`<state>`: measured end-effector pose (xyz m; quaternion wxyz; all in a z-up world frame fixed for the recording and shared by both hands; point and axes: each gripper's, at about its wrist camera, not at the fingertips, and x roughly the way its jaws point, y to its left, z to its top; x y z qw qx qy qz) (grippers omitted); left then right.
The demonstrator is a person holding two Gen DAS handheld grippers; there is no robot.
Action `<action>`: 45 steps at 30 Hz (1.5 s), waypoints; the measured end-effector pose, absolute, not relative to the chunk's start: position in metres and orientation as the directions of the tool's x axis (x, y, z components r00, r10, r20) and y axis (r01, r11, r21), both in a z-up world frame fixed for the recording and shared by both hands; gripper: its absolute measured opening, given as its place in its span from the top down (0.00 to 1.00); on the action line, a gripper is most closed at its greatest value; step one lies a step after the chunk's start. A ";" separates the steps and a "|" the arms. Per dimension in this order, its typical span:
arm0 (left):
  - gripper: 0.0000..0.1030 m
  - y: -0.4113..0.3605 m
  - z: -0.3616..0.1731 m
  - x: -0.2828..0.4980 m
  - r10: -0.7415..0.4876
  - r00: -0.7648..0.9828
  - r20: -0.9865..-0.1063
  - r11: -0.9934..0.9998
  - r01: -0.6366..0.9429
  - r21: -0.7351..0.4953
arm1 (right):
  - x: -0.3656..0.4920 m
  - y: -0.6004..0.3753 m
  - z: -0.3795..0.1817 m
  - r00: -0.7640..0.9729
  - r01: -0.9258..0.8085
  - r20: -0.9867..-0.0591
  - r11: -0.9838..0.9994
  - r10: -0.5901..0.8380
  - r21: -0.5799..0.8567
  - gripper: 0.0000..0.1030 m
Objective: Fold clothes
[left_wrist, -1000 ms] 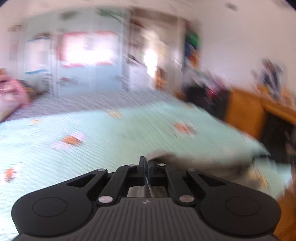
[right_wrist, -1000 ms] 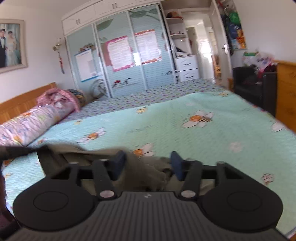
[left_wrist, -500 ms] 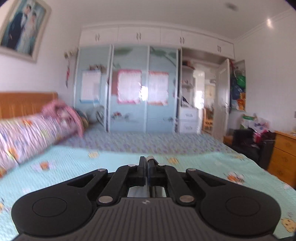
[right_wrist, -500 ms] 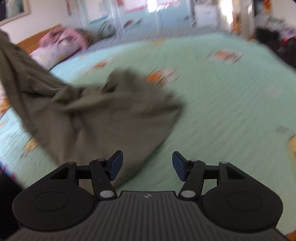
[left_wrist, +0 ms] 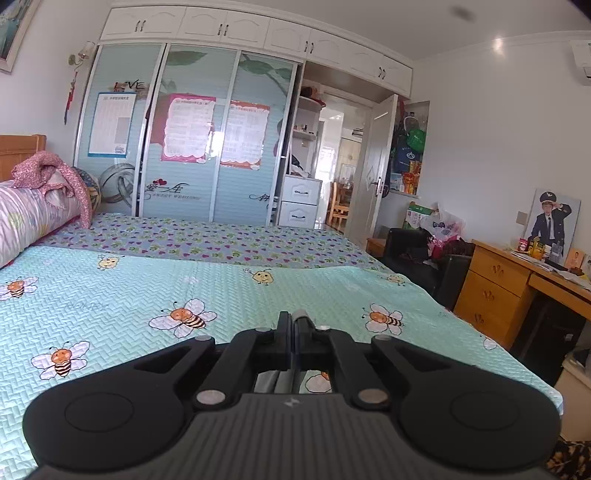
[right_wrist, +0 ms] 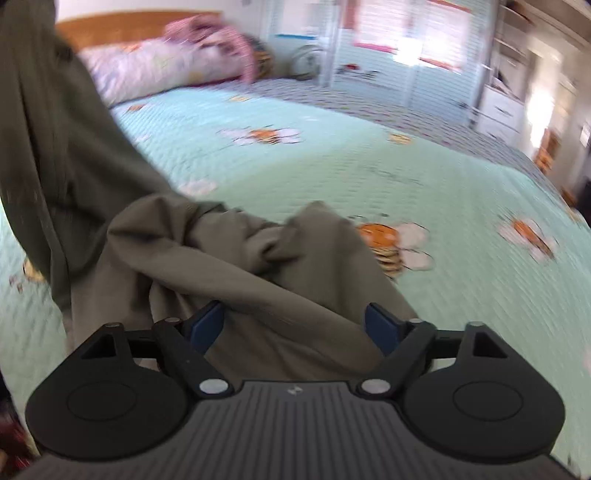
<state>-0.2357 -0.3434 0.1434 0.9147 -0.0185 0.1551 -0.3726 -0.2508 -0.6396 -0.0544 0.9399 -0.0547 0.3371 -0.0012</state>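
Observation:
An olive-green garment (right_wrist: 221, 258) lies bunched on the mint bee-print bedspread (right_wrist: 406, 166), and one part of it rises up the left edge of the right wrist view. My right gripper (right_wrist: 295, 325) hovers just over the bunch. Its jaws are opening, the blue pads (right_wrist: 207, 325) stand wide on either side of the cloth, and neither presses on it. My left gripper (left_wrist: 293, 321) is shut, held above the bedspread (left_wrist: 147, 288) and pointing across the room. A thin grey sliver of cloth (left_wrist: 302, 314) shows at its tips, and more hangs under the jaws.
A rolled quilt with a pink cloth (left_wrist: 29, 218) lies by the headboard (right_wrist: 129, 26) at the left. Sliding wardrobe doors (left_wrist: 192, 140) stand behind the bed. A black chair (left_wrist: 417, 251) and a wooden desk (left_wrist: 509, 288) stand to the right of the bed.
The right gripper sank and rolled toward the garment, and its jaws widened. The left view lifted from the bed to look level across the room; the cloth beside it went out of view.

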 end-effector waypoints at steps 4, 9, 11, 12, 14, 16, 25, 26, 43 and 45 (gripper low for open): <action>0.99 -0.344 0.142 -0.230 -0.638 0.719 -0.275 0.766 0.628 -0.135 | -0.256 -0.639 -0.050 0.783 0.006 -0.621 0.998 -0.045 -0.065 0.97; 0.99 -0.334 0.138 -0.219 -0.573 0.773 -0.272 0.818 0.560 -0.131 | -0.362 -0.696 -0.008 0.835 0.326 -0.492 0.942 -0.245 0.084 0.98; 0.99 -0.330 0.134 -0.212 -0.579 0.766 -0.281 0.815 0.557 -0.161 | -0.414 -0.724 -0.002 0.792 0.431 -0.523 0.895 -0.314 0.115 0.98; 0.99 -0.330 0.132 -0.209 -0.584 0.760 -0.287 0.812 0.557 -0.177 | -0.435 -0.734 -0.007 0.754 0.478 -0.564 0.870 -0.336 0.120 0.98; 0.99 -0.332 0.128 -0.204 -0.610 0.734 -0.299 0.792 0.571 -0.215 | -0.467 -0.744 -0.018 0.681 0.531 -0.647 0.840 -0.343 0.114 0.98; 0.99 -0.335 0.126 -0.204 -0.658 0.691 -0.299 0.753 0.605 -0.261 | -0.488 -0.743 -0.033 0.616 0.539 -0.724 0.837 -0.311 0.100 0.97; 0.99 -0.349 0.130 -0.221 -0.781 0.546 -0.303 0.620 0.738 -0.267 | -0.470 -0.714 0.022 0.742 0.475 -0.613 0.858 -0.272 0.194 0.40; 0.99 -0.349 0.129 -0.221 -0.783 0.541 -0.307 0.617 0.738 -0.274 | -0.457 -0.706 0.029 0.777 0.428 -0.572 0.886 -0.263 0.176 0.31; 0.99 -0.341 0.126 -0.216 -0.770 0.548 -0.327 0.634 0.713 -0.299 | -0.370 -0.708 0.006 0.812 0.428 -0.512 0.882 -0.282 0.194 1.00; 0.99 -0.339 0.122 -0.211 -0.808 0.498 -0.314 0.586 0.732 -0.347 | -0.412 -0.736 0.000 0.751 0.545 -0.554 0.811 -0.359 0.213 1.00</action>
